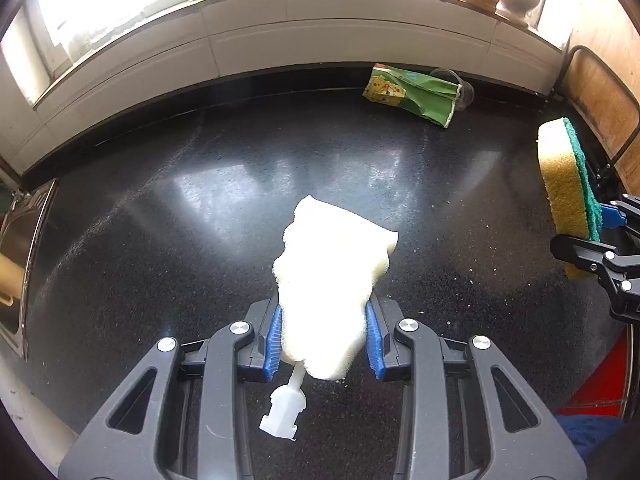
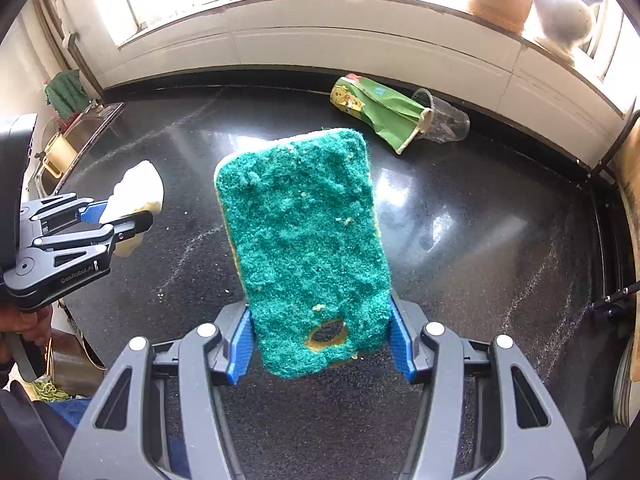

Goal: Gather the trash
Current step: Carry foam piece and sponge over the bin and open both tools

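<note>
Left wrist view. The left hand-held gripper (image 1: 324, 340) is shown pinching a pale, torn piece of foam sponge (image 1: 332, 276) between its blue pads (image 1: 273, 345), the jaws partly closed on it. The piece is held clear above the dark tabletop (image 1: 160, 248). A small white plastic fitting (image 1: 284, 410) is seen below the sponge, between the gripper arms; whether it hangs from the sponge or lies on the tabletop cannot be told. At the right edge the right hand-held gripper (image 1: 592, 240) is seen with a yellow-and-green scouring sponge (image 1: 566, 196). A green printed packet (image 1: 414, 94) lies near the back wall, with a clear plastic cup (image 1: 462, 88) touching its far end.

Right wrist view. The right hand-held gripper (image 2: 322, 344) is shown clamped, moderately wide, on the lower end of the scouring sponge (image 2: 304, 248), green face toward the camera, lifted off the tabletop (image 2: 480, 240). The left hand-held gripper (image 2: 120, 216) appears at the left with the pale sponge piece (image 2: 140, 192). The packet (image 2: 376, 114) and tipped cup (image 2: 444, 120) remain uncollected.

Risk, as judged: each sponge is gripped near one end only, so soft foam may compress and slip out during transport; crumbs may also be shed onto the tabletop, and the white fitting may be dropped or left behind.
</note>
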The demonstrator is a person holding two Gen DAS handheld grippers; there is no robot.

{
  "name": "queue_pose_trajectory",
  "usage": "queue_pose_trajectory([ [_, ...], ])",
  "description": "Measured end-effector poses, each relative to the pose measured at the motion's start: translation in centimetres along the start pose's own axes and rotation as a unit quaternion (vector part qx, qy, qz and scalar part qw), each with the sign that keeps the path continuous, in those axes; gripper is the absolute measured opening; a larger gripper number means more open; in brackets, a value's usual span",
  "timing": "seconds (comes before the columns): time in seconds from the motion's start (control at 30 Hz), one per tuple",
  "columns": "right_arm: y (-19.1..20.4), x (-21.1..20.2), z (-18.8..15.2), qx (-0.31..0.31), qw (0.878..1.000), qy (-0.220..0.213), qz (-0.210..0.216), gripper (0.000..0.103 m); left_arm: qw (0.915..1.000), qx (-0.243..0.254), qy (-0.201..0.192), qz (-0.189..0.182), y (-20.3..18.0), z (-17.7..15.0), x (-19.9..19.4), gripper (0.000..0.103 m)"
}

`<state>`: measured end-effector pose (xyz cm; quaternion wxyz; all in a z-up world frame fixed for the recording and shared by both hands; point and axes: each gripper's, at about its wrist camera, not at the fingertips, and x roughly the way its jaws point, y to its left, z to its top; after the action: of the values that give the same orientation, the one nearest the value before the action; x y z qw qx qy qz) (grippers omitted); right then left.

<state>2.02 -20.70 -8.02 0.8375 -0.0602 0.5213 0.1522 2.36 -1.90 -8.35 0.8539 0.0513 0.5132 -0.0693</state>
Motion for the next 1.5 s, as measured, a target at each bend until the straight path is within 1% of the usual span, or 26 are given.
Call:
queue_pose_trajectory([
  [0.1, 1.2, -0.1, 0.2, -0.012, 1.0, -0.001, 0.004, 0.055, 0.9999, -0.016, -0.004, 0.005, 1.2, -0.6, -0.6, 0.033],
  [0.2, 3.2, 0.2, 0.6, -0.035, 0.999, -0.001, 0.011, 0.055, 0.9991, -0.039, -0.011, 0.014, 2.9, -1.6, -1.4, 0.033],
  [0.3, 6.2, 1.1, 1.2, -0.067, 0.997, 0.003, 0.026, 0.056, 0.9969, -0.068, -0.021, 0.031, 5.3, -3.2, -2.3, 0.033],
  [0.4, 10.1, 2.5, 1.8, -0.105, 0.993, 0.013, 0.052, 0.056, 0.9923, -0.11, -0.023, 0.053, 8.2, -5.6, -3.1, 0.033],
  [0.47, 13.8, 3.7, 1.9, -0.142, 0.987, 0.027, 0.077, 0.056, 0.9861, -0.146, -0.022, 0.076, 10.6, -7.9, -3.9, 0.033],
  [0.5, 15.9, 4.2, 1.8, -0.166, 0.981, 0.033, 0.09, 0.056, 0.9838, -0.156, -0.021, 0.087, 11.4, -8.7, -4.2, 0.033],
  [0.53, 17.8, 4.5, 1.4, -0.188, 0.976, 0.037, 0.1, 0.056, 0.9801, -0.169, -0.019, 0.102, 12.6, -10.0, -4.7, 0.033],
  [0.6, 21.7, 5.0, 0.8, -0.235, 0.963, 0.047, 0.123, 0.056, 0.972, -0.201, -0.018, 0.12, 14.6, -12.5, -5.6, 0.033],
  [0.63, 24.3, 5.3, 0.3, -0.264, 0.953, 0.052, 0.139, 0.056, 0.9643, -0.231, -0.018, 0.129, 16.2, -14.5, -6.3, 0.033],
  [0.67, 26.9, 5.6, -0.2, -0.293, 0.942, 0.058, 0.154, 0.056, 0.9593, -0.247, -0.018, 0.135, 17.0, -15.6, -6.7, 0.033],
  [0.7, 28.6, 5.7, -0.5, -0.311, 0.934, 0.062, 0.163, 0.056, 0.9496, -0.275, -0.016, 0.15, 18.4, -17.7, -7.3, 0.033],
  [0.73, 31.4, 5.9, -1.2, -0.341, 0.92, 0.067, 0.181, 0.056, 0.9428, -0.293, -0.016, 0.158, 19.2, -19.2, -7.7, 0.033],
  [0.8, 36.2, 6.2, -2.4, -0.388, 0.895, 0.078, 0.207, 0.056, 0.9247, -0.339, -0.009, 0.172, 21.1, -22.6, -8.4, 0.033],
  [0.87, 39.9, 6.5, -3.0, -0.417, 0.876, 0.091, 0.227, 0.056, 0.9012, -0.389, 0.004, 0.191, 23.3, -26.7, -9.0, 0.033],
  [0.9, 41.8, 6.6, -3.3, -0.43, 0.866, 0.097, 0.236, 0.056, 0.8928, -0.405, 0.007, 0.198, 24.0, -28.0, -9.2, 0.033],
  [0.93, 44.2, 6.8, -3.9, -0.449, 0.853, 0.103, 0.247, 0.056, 0.8829, -0.423, 0.009, 0.204, 24.9, -29.6, -9.5, 0.033],
  [1.0, 47.5, 7.0, -4.8, -0.472, 0.835, 0.112, 0.26, 0.056, 0.8637, -0.458, 0.01, 0.21, 26.5, -32.3, -9.9, 0.033],
  [1.03, 49.7, 7.3, -5.4, -0.483, 0.825, 0.121, 0.269, 0.056, 0.8522, -0.478, 0.011, 0.212, 27.5, -33.9, -10.0, 0.033],
  [1.07, 51.0, 7.5, -5.7, -0.488, 0.818, 0.127, 0.275, 0.056, 0.8414, -0.496, 0.013, 0.214, 28.4, -35.5, -10.1, 0.033],
  [1.1, 52.3, 7.9, -5.9, -0.493, 0.812, 0.134, 0.281, 0.056, 0.834, -0.508, 0.014, 0.216, 28.8, -36.4, -10.1, 0.033],
  [1.13, 54.0, 8.4, -6.2, -0.497, 0.807, 0.143, 0.285, 0.056, 0.8228, -0.525, 0.015, 0.217, 29.5, -37.8, -10.0, 0.033],
  [1.2, 56.9, 9.3, -6.8, -0.501, 0.801, 0.159, 0.289, 0.056, 0.8053, -0.553, 0.015, 0.213, 31.2, -40.1, -9.8, 0.033],
  [1.27, 58.8, 9.9, -7.3, -0.504, 0.797, 0.168, 0.287, 0.056, 0.7952, -0.568, 0.016, 0.212, 32.3, -41.6, -9.5, 0.033],
  [1.33, 60.4, 10.5, -7.5, -0.508, 0.795, 0.174, 0.283, 0.056, 0.7897, -0.575, 0.017, 0.212, 32.9, -43.0, -9.5, 0.033],
  [1.43, 62.4, 11.4, -7.6, -0.511, 0.793, 0.179, 0.279, 0.056, 0.7889, -0.577, 0.018, 0.212, 33.7, -43.9, -9.1, 0.034],
  [1.5, 62.9, 11.5, -7.5, -0.512, 0.793, 0.18, 0.277, 0.059, 0.7925, -0.574, 0.014, 0.207, 34.2, -44.1, -8.9, 0.036],
])
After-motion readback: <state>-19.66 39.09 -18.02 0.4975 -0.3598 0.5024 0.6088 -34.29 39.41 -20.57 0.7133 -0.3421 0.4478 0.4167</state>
